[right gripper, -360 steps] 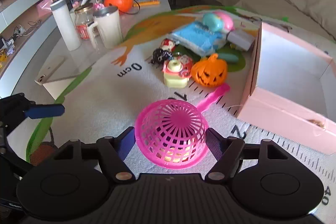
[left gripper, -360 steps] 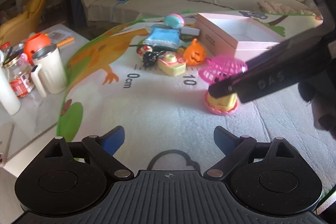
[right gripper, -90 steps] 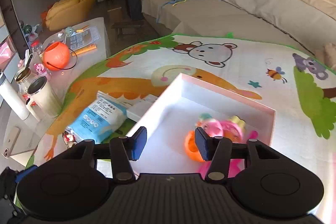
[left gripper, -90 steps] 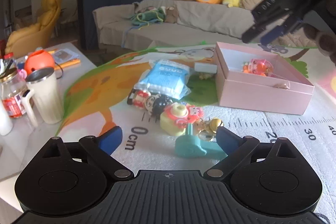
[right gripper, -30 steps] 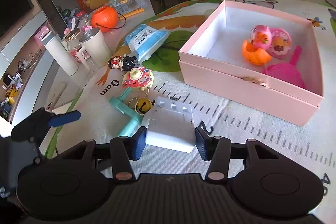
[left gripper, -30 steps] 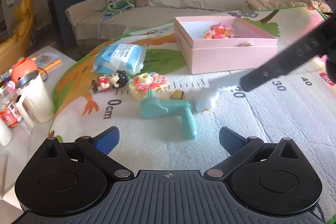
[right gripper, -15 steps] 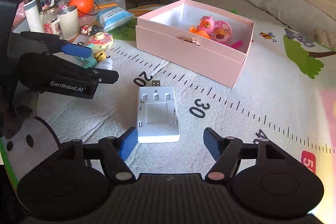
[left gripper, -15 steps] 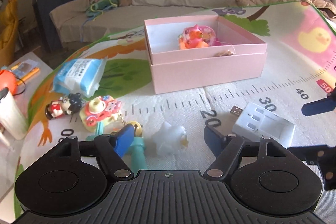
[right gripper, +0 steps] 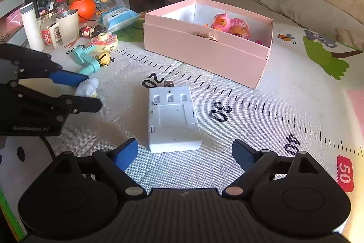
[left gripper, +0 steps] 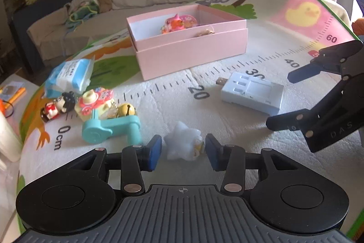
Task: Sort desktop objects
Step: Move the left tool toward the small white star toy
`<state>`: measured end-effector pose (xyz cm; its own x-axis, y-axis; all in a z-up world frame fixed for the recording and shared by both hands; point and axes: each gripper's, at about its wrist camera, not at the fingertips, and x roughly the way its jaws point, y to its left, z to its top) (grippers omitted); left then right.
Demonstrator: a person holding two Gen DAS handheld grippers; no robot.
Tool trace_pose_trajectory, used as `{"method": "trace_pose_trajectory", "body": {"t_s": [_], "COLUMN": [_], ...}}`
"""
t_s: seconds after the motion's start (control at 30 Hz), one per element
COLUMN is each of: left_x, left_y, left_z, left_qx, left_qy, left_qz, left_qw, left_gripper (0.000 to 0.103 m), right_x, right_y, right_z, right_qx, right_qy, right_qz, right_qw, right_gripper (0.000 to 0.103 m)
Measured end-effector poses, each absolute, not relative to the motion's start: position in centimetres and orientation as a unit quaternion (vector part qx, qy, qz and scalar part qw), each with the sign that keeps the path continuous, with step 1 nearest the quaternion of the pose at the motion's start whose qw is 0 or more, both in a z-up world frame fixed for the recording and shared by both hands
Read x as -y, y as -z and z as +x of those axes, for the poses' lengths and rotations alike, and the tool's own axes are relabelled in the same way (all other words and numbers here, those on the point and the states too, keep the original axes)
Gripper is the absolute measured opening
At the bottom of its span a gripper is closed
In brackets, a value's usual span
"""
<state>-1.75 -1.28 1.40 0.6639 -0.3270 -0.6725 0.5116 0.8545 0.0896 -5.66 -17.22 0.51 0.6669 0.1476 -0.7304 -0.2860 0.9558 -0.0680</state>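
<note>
The left tongs (left gripper: 183,150) pointed steeply down at the surface (left gripper: 227,129), their jaws just closing around a small white star-shaped toy (left gripper: 182,146) that lay between the blue pads (left gripper: 154,152), though I could not tell whether they yet pressed it. The right tongs (right gripper: 183,153) tilted down too, jaws just opened wide and empty, with the white charger (right gripper: 171,117) lying flat just ahead of them, in front of the pink box (right gripper: 204,49).
</note>
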Motion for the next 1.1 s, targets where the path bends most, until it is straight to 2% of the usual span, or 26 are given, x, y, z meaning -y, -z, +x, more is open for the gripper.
{"method": "trace_pose_trajectory", "body": {"t_s": [0.1,0.23,0.4,0.47,0.7,0.87,0.9,0.93,0.97,1.0,1.03,1.1], "left_x": [0.3,-0.5,-0.7,-0.7,0.3,1.0,1.0,1.1,1.1,1.2,1.3,1.5], "left_y": [-1.5,-1.7,-1.9,-1.9,-2.2,-1.8,-1.7,-1.6,-1.6,-1.6,-1.5,-1.4], "left_z": [-2.1,-1.8,-1.7,-1.8,-2.0,-1.7,-1.4,-1.1,-0.7,-0.4,-0.1,0.5], "left_qx": [-0.342,-0.341,-0.341,-0.339,-0.346,-0.348,-0.351,-0.356,-0.359,-0.361,-0.364,-0.37], "left_qy": [0.218,0.175,0.155,0.148,0.184,0.192,0.191,0.189,0.188,0.188,0.188,0.184], "left_qz": [0.133,0.137,0.129,0.128,0.097,0.101,0.097,0.093,0.089,0.085,0.082,0.081], "left_qw": [0.904,0.913,0.918,0.92,0.915,0.912,0.911,0.911,0.91,0.909,0.909,0.907], "left_gripper": [0.066,0.072,0.082,0.083,0.086,0.085,0.085,0.085,0.084,0.082,0.081,0.072], "right_x": [17.4,17.7,18.1,18.5,18.8,16.5,16.4,16.3,16.1,16.1,16.0,15.8], "right_y": [-0.4,-0.5,-1.1,-1.8,-4.0,-2.1,-1.8,-1.5,-1.3,-1.5,-1.6,-2.0], "right_z": [-5.6,-5.7,-5.3,-5.2,-2.6,-0.2,0.1,0.1,0.1,-0.2,-0.4,-1.0], "right_qx": [-0.391,-0.392,-0.383,-0.381,-0.41,-0.404,-0.416,-0.426,-0.433,-0.43,-0.433,-0.438], "right_qy": [-0.113,-0.106,-0.033,-0.026,-0.095,-0.14,-0.149,-0.158,-0.167,-0.176,-0.182,-0.187], "right_qz": [-0.081,-0.087,-0.15,-0.152,-0.027,-0.098,-0.101,-0.102,-0.104,-0.1,-0.1,-0.102], "right_qw": [0.91,0.91,0.911,0.912,0.907,0.899,0.892,0.885,0.879,0.88,0.877,0.873], "right_gripper": [0.096,0.097,0.097,0.097,0.099,0.099,0.094,0.084,0.079,0.068,0.05,0.048]}}
